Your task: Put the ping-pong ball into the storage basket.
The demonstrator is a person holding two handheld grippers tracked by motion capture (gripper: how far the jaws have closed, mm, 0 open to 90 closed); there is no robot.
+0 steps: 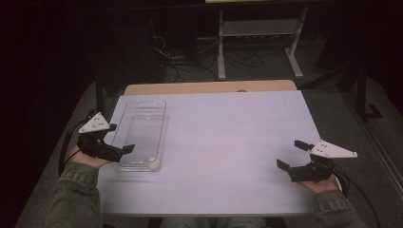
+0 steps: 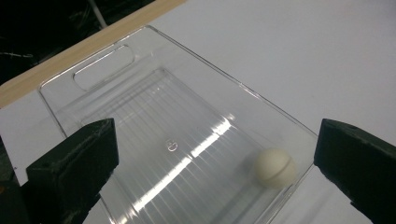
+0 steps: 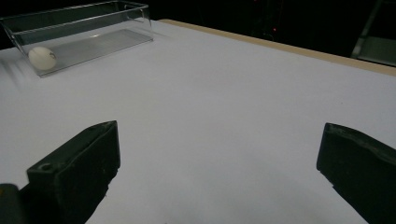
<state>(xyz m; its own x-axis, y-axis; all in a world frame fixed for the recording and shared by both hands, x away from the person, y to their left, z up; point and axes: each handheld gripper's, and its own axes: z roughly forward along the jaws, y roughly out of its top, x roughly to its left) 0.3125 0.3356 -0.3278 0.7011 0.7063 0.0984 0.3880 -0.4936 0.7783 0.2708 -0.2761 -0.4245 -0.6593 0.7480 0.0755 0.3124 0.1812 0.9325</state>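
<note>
In the high view, nearest the camera are the person's two olive sleeves (image 1: pixel 76 197), coming in from the bottom edge. The left gripper (image 1: pixel 121 138) sits at the left edge of the white table (image 1: pixel 228 142), its jaws spread apart and reaching over the near left wall of a clear plastic tray (image 1: pixel 141 135). A small white ball (image 1: pixel 153 164) lies inside the tray at its near right corner, just beside the left gripper's jaws but not between them. The right gripper (image 1: pixel 291 154) rests near the table's right edge, jaws wide apart with nothing in them, well apart from the tray and ball.

In the left gripper view, the two black jaws rise at the bottom corners, set wide with nothing held. The tray (image 2: pixel 140 88) lies below and between them, its handle slot at the far end. The ball (image 2: pixel 275 168) rests on the tray's ribbed floor against the near wall, close to the jaw on the right of that view, not touching it.

In the right gripper view, the jaws stand open over bare table (image 3: pixel 224 107). The tray (image 3: pixel 79 28) is far off at the upper left, the ball (image 3: pixel 42 58) at its nearer end.
</note>
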